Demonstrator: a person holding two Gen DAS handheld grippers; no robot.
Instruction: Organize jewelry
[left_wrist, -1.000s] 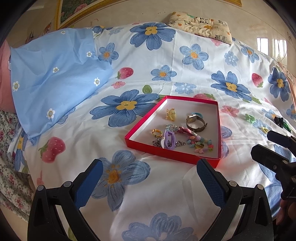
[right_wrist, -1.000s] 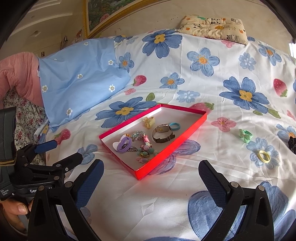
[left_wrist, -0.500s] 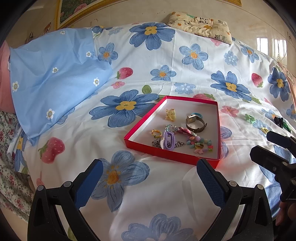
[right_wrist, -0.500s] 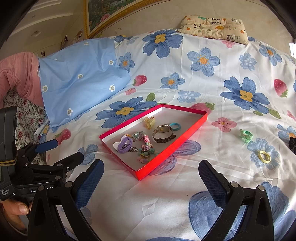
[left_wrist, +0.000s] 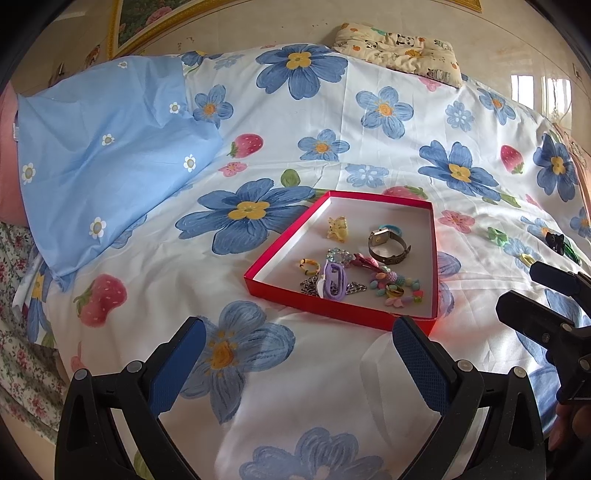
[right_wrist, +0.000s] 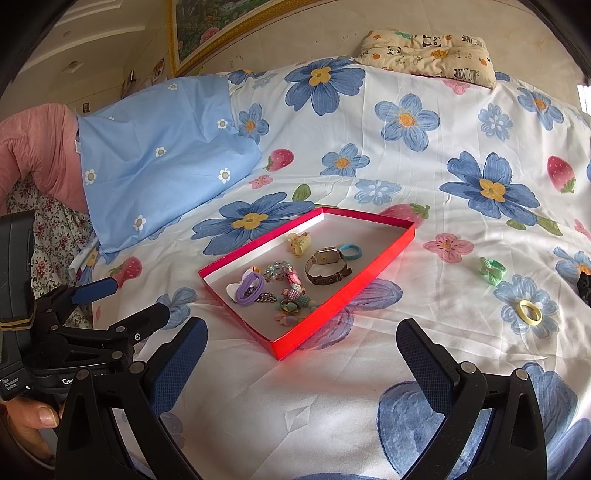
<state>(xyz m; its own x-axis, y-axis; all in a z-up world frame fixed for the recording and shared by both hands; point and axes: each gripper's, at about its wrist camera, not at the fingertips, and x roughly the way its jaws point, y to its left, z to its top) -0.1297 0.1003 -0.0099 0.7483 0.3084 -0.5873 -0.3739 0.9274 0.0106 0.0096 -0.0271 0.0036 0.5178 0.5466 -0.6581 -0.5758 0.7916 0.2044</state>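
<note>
Left wrist view shows one red tray (left_wrist: 334, 309) on the flowered bedspread (left_wrist: 369, 147), lying ahead of the left gripper (left_wrist: 299, 338) at about one o'clock — its near wall sits just beyond the right fingertip. Both blue-padded fingers (left_wrist: 173, 365) are spread wide and hold nothing. Inside the tray, from nine o'clock across to three: one yellow-and-red ring (left_wrist: 308, 266), one purple hair tie (left_wrist: 334, 282) over a silver chain (left_wrist: 356, 287), one yellow claw clip (left_wrist: 338, 228) farther back, one pink clip (left_wrist: 364, 262), one pastel bead bracelet (left_wrist: 397, 290), one wristwatch (left_wrist: 387, 243) and one teal ring (left_wrist: 390, 229) touching the watch. At three o'clock the right gripper (left_wrist: 546, 299) pokes in from the edge.

Right wrist view has the same tray (right_wrist: 343, 299) at eleven o'clock of the right gripper (right_wrist: 303, 339), well ahead of the fingers (right_wrist: 424, 365) and between them — these too gape wide, empty. The left gripper (right_wrist: 122, 302) sits at nine o'clock, a hand (right_wrist: 29, 421) gripping its handle. Three pieces lie loose on the bedspread (right_wrist: 424, 177) outside the tray, at two o'clock: one green hair tie (right_wrist: 491, 271), one yellow hair tie (right_wrist: 530, 312) and one black item (right_wrist: 584, 286) cut by the edge, too little shown to tell its kind. One blue pillowcase (right_wrist: 162, 155) lies at ten o'clock, one patterned cushion (right_wrist: 424, 55) at twelve.
</note>
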